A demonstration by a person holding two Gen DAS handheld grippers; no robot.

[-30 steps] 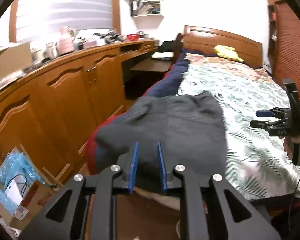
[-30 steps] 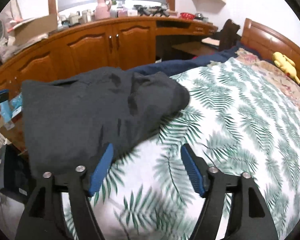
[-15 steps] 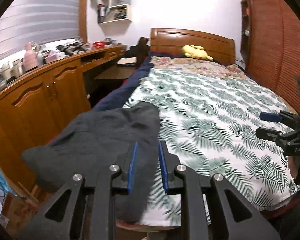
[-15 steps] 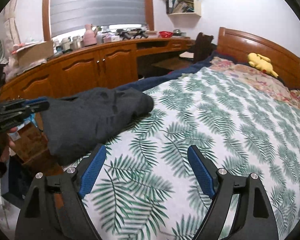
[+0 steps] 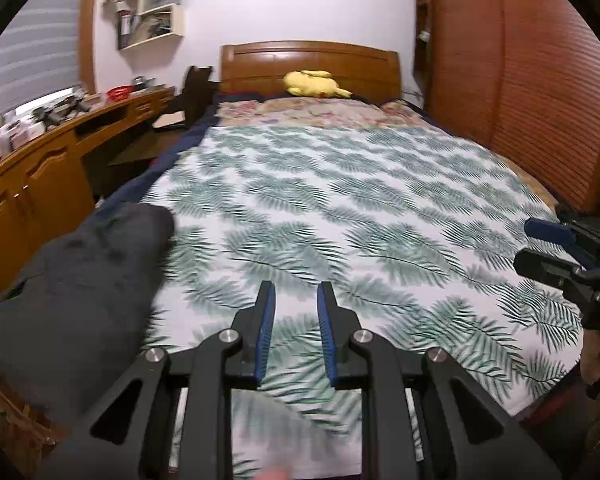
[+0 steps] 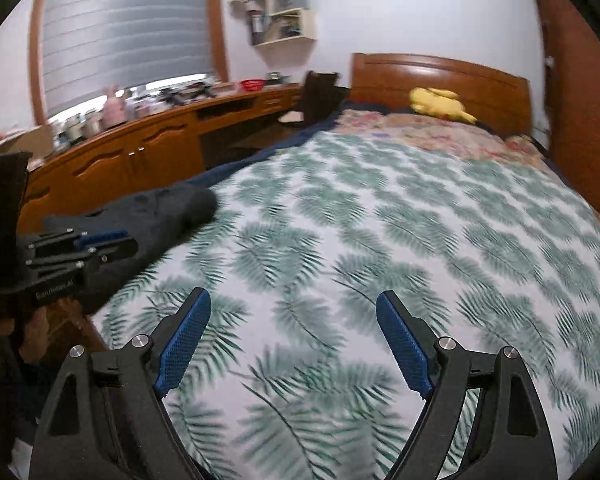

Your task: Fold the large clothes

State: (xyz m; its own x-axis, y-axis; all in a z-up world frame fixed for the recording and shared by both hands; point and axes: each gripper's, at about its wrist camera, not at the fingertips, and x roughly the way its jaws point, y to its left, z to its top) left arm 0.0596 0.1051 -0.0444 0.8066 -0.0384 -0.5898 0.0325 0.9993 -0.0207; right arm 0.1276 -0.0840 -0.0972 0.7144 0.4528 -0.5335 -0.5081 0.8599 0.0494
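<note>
A dark grey garment (image 5: 80, 280) lies folded at the left front corner of the bed, partly hanging over the edge; it also shows in the right wrist view (image 6: 164, 216). My left gripper (image 5: 294, 300) hovers over the bed's front edge, right of the garment, jaws a narrow gap apart and empty. My right gripper (image 6: 292, 312) is wide open and empty above the leaf-print sheet (image 6: 380, 240). Each gripper shows in the other's view: the right one at the far right (image 5: 556, 248), the left one beside the garment (image 6: 96, 244).
The bed has a wooden headboard (image 5: 312, 60) with a yellow plush toy (image 5: 312, 84) on it. A long wooden cabinet (image 6: 132, 160) with cluttered top runs along the left side. Slatted wooden doors (image 5: 540, 100) stand on the right.
Both grippers have pulled back and swung right, away from the garment, toward the middle of the bed. The garment stays at the left corner. The right gripper stays open.
</note>
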